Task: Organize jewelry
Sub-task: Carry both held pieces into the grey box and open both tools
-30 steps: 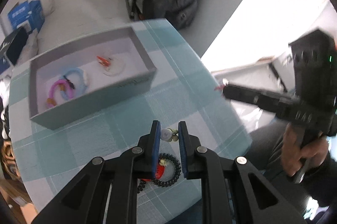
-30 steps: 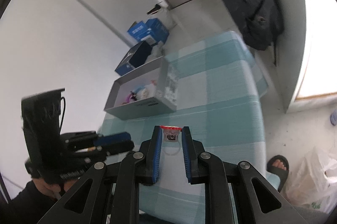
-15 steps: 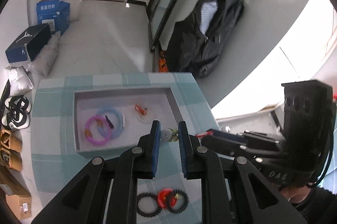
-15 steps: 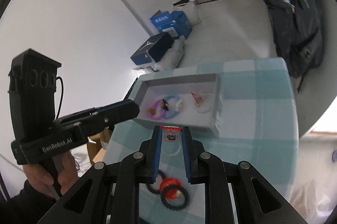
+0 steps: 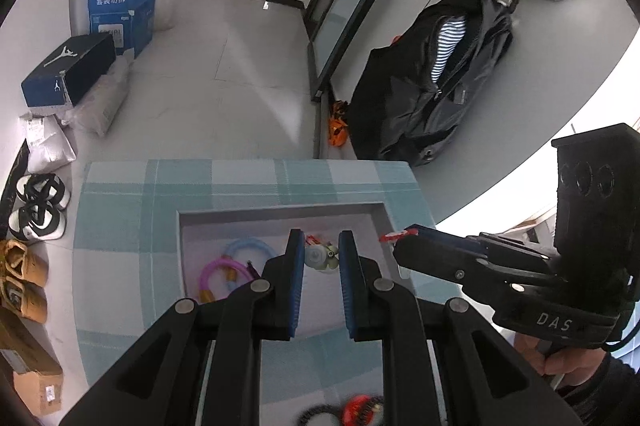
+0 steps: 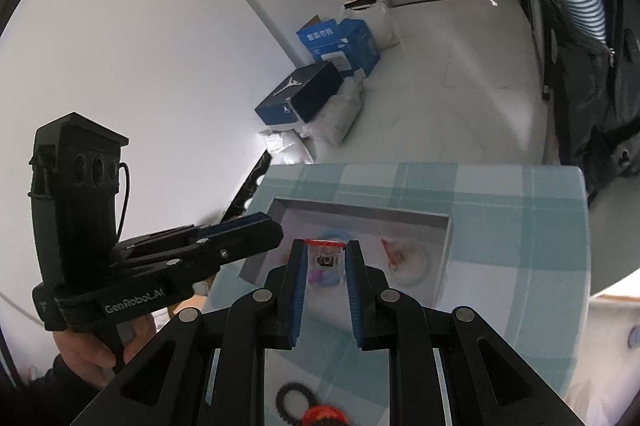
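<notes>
A grey jewelry box [image 5: 280, 214] sits on the teal checked tablecloth [image 5: 120, 226]. Inside lie a pink ring bracelet [image 5: 218, 272], a blue ring bracelet [image 5: 250, 252] and a red piece on a clear bag [image 6: 404, 258]. My left gripper [image 5: 319, 258] is shut on a small pale green and white trinket [image 5: 320, 257], held above the box. My right gripper [image 6: 325, 258] is shut on a small clear bag with a red top strip [image 6: 325, 254], also above the box [image 6: 360, 214]. Black bead bracelets and a red one [image 6: 316, 412] lie on the cloth near me.
Beyond the table edge are a black backpack [image 5: 432, 85], a blue carton [image 5: 120, 13], a black shoe box [image 5: 68, 69] and shoes [image 5: 38, 209] on the floor. Each gripper shows in the other's view, left gripper [image 6: 208, 246] and right gripper [image 5: 440, 254].
Both grippers rose and moved forward from the near table edge to above the box, still holding their items. The box now lies squarely ahead and the bead bracelets have dropped to the bottom of view.
</notes>
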Available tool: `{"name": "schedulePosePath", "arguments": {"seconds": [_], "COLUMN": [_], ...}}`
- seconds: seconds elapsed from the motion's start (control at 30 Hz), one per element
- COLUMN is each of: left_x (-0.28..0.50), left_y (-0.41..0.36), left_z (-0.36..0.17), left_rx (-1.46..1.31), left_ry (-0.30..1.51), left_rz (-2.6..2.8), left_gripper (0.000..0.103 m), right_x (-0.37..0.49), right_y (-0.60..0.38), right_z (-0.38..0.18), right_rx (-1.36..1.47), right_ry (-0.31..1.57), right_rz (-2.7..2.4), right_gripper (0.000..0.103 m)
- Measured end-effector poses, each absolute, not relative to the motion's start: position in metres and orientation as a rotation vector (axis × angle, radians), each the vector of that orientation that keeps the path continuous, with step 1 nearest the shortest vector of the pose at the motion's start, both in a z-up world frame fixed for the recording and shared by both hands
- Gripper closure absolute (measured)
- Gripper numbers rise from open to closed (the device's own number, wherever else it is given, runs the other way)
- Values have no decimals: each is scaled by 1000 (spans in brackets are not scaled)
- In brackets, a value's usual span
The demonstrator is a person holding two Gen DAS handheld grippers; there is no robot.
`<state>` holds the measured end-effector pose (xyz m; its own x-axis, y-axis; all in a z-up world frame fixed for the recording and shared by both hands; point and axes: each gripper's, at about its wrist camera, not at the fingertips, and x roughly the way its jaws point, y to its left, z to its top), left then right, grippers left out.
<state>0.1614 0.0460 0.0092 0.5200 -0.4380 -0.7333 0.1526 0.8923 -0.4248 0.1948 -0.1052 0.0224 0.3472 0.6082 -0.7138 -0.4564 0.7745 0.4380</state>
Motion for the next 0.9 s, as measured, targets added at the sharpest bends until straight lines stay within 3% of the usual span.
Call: {"name": "schedulePosePath", "arguments": {"seconds": [0.77, 0.83, 0.87, 0.9], "left_x": [187, 190, 190, 190], "left_y": [52, 53, 55, 57], "left_z": [-25, -31, -33, -34], "left_rx": [-450, -449, -459, -481], "left_ry": [1068, 1112, 1124, 1118], "left_rz": [-383, -351, -348, -352], "left_gripper": [88, 73, 58, 46], "right_x": [218, 220, 220, 220], "right_y": [-97, -99, -101, -103], "right_z": [8, 5, 5, 5], "right_rx": [212, 210, 216, 230], "right_ry": [1059, 1076, 1082, 1083], "right_rz": [654, 637, 634, 630], "right_gripper": [82, 81, 76, 63]}}
